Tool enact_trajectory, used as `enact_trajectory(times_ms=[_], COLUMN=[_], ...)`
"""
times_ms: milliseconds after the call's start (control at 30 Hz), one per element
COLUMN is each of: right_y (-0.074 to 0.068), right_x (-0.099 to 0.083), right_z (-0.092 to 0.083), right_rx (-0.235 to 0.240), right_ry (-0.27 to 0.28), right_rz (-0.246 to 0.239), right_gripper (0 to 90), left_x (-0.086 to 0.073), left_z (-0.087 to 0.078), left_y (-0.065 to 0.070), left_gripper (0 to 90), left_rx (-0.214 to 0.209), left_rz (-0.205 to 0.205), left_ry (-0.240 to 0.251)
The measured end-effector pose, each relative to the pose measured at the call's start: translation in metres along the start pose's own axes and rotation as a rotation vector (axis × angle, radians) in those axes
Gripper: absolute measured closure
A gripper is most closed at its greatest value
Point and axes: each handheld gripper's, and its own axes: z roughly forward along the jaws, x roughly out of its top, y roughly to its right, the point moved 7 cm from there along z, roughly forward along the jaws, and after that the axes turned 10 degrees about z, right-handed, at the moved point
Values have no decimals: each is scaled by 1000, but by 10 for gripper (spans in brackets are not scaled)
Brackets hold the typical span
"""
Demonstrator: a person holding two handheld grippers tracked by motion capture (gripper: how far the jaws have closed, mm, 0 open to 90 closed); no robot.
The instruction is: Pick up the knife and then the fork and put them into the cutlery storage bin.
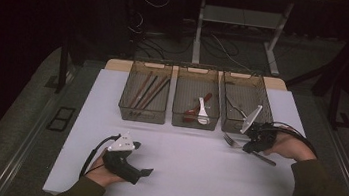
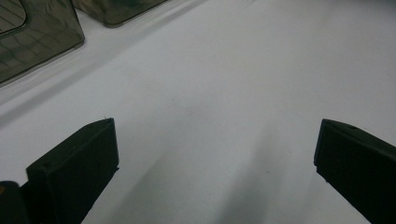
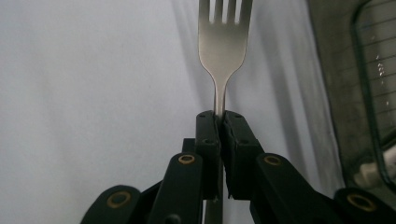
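A steel fork (image 3: pixel 222 42) points away from my right gripper (image 3: pixel 219 116), whose jaws are shut on its neck. In the high view the fork (image 1: pixel 234 142) lies low over the white table (image 1: pixel 179 169), just in front of the right-hand bin (image 1: pixel 243 104), with the right gripper (image 1: pixel 249 146) clamped on it and the handle sticking out toward the hand. My left gripper (image 1: pixel 145 172) rests near the table's front left. Its jaws stand wide open over bare table, and its black fingertips (image 2: pixel 74 163) hold nothing.
Three smoky plastic bins stand in a row at the back of the table. The left bin (image 1: pixel 145 93) holds chopsticks, the middle bin (image 1: pixel 197 101) holds spoons, and the right one holds dark cutlery. Cables and a desk frame lie on the floor beyond.
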Motion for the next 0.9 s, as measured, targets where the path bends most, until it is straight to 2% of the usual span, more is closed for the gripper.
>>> enact_trajectory(times_ms=[133,233,467,767,900], right_y=[0,2,5,8,12], right_x=[1,1,-1,-4,-4], right_z=[-7,-10,-18,-23,-26], right_rx=[15,8,17,50,56], right_ry=[89,143,288,436,500], right_rz=[26,44,117,214,238], right_gripper=[849,849,849,849,849], left_x=[0,0,0,0,0], left_z=[0,0,0,0,-1], left_y=[0,0,0,0,0], left_gripper=[0,0,0,0,0], left_rx=[0,1,1,2,3], left_rz=[0,1,0,1,2], left_ry=[0,0,0,2,2])
